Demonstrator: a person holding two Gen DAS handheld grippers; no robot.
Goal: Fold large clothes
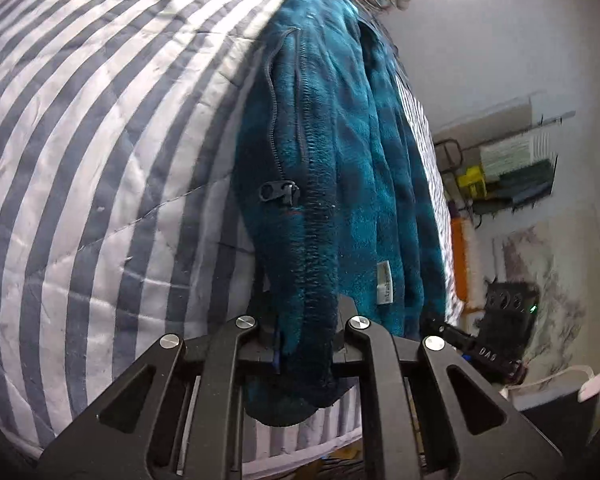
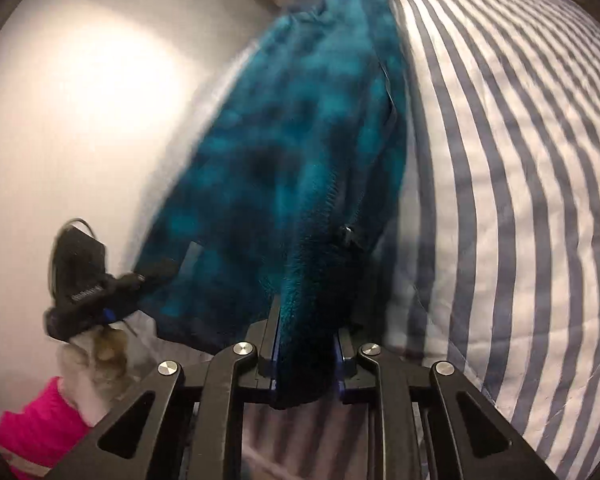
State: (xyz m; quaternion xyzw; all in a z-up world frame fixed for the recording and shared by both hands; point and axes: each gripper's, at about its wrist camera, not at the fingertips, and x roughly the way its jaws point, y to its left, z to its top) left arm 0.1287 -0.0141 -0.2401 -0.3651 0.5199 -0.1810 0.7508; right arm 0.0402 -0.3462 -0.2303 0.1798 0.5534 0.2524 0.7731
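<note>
1. The left gripper [image 1: 300, 334] is clenched on a thick fold of the teal fleece jacket [image 1: 340, 168]; the pile bulges out between its two black fingers and hangs a little below them.
2. The right gripper [image 2: 306, 354] is likewise clamped on a bunched edge of the same jacket [image 2: 284, 152], fleece filling the gap between its blue-lined pads.
3. In the left wrist view the other gripper [image 1: 472, 344] shows at the jacket's right edge, just beside the fabric; in the right wrist view the other gripper [image 2: 96, 292] sits at the jacket's left corner, with a pink sleeve [image 2: 36, 432] low behind it.
4. From both grips the jacket stretches away over the striped quilt [image 1: 100, 140], zipper [image 1: 274, 128] running along its length and a small label [image 1: 386, 284] near the hem.
5. The quilt spreads broad and bare on one side of the jacket.
6. On the other side its edge drops off near the jacket, toward a pale wall [image 2: 60, 160] and a shelf of clutter [image 1: 508, 172].
</note>
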